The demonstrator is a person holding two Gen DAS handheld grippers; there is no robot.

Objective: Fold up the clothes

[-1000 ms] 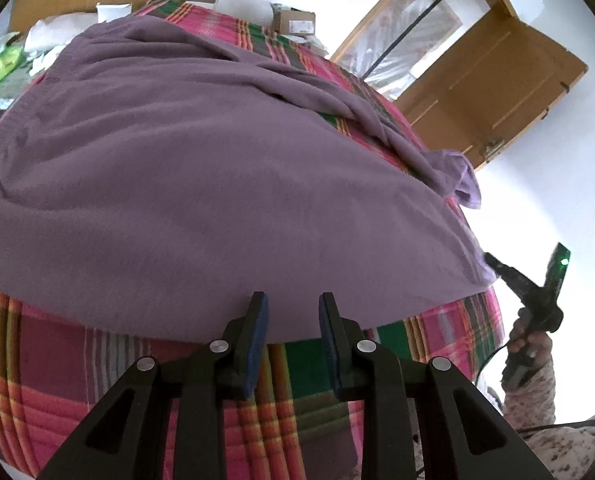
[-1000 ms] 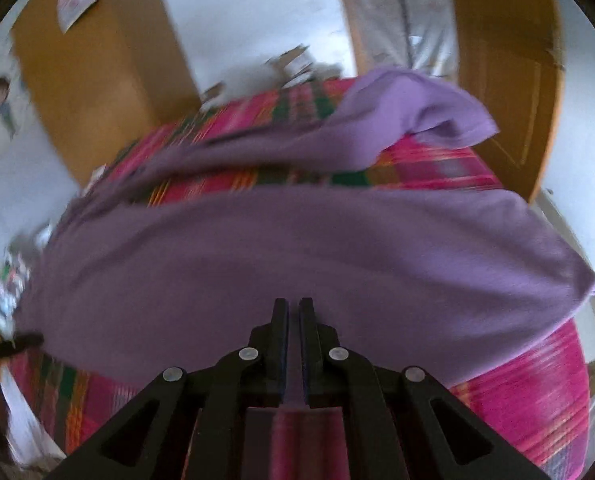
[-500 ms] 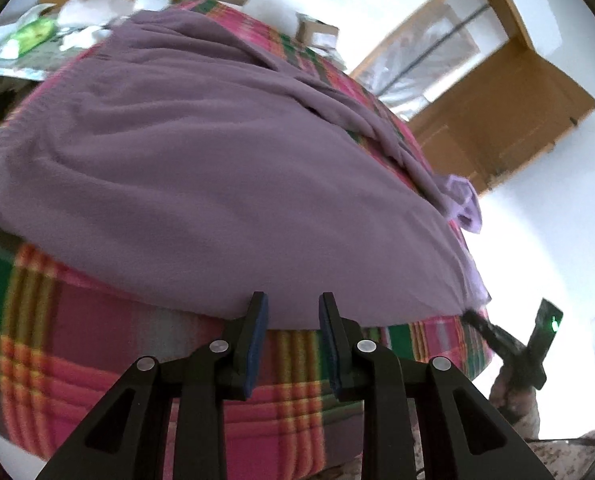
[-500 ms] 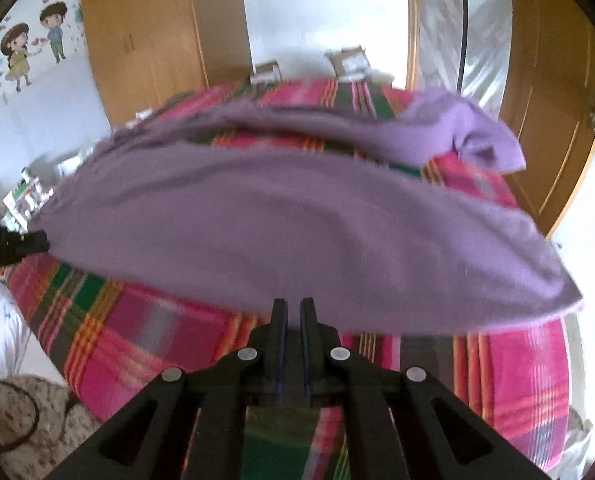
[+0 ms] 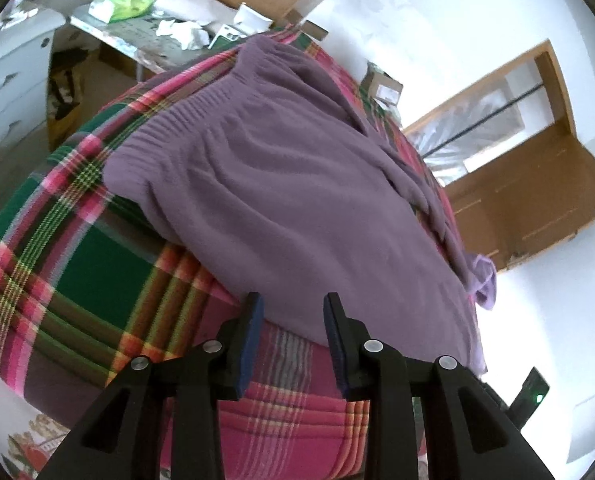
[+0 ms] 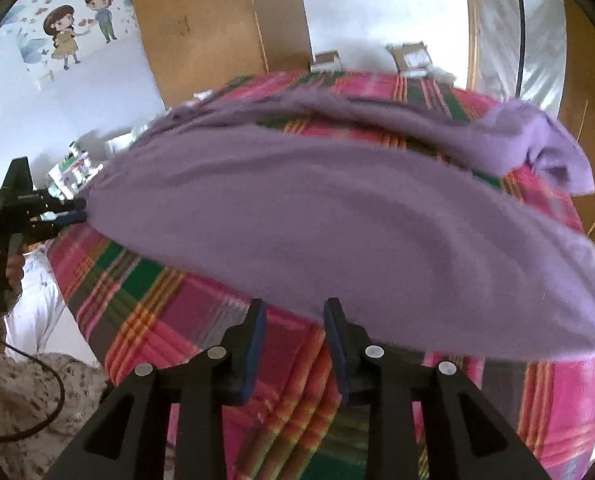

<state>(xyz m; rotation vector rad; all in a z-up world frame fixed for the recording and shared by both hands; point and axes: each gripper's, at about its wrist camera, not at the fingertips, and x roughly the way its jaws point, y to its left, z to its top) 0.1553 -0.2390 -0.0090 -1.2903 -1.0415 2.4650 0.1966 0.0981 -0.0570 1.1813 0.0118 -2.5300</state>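
Change, right gripper [image 6: 293,312]: a second ago I see its jaws together, pinching the near hem of the purple garment [image 6: 337,216]. Now jaws apart, just been opening, nothing between the pads; the hem lies just past the tips at 12 o'clock.
Change, left gripper [image 5: 293,308]: jaws already apart a second ago, now a bit wider, just been opening. Pads bare; garment edge [image 5: 297,200] sits right at the fingertips, no pinch that I can see.
Change, garment: earlier its edge hung lifted toward the right wrist camera; now it lies dropped flat on the plaid blanket [image 6: 169,320].
Change, left view: rolled and shifted, so the cluttered table [image 5: 137,36] at 11 o'clock now shows far more.
Garment place: spread across the blanket, ribbed hem toward 10 o'clock in left view, loose sleeve end [image 6: 545,152] bunched at 2 o'clock in right view.
Other tool seen: from the right wrist, the left gripper [image 6: 73,210] at 9 o'clock with its tips at the garment corner; whether touching, cannot tell. Hand [image 6: 11,268] grips its handle.
Writing: none readable. Cartoon wall sticker [image 6: 81,20] at 11 o'clock, boy and girl, text too blurred. Cardboard boxes [image 6: 411,58] at 12 o'clock, labels illegible.
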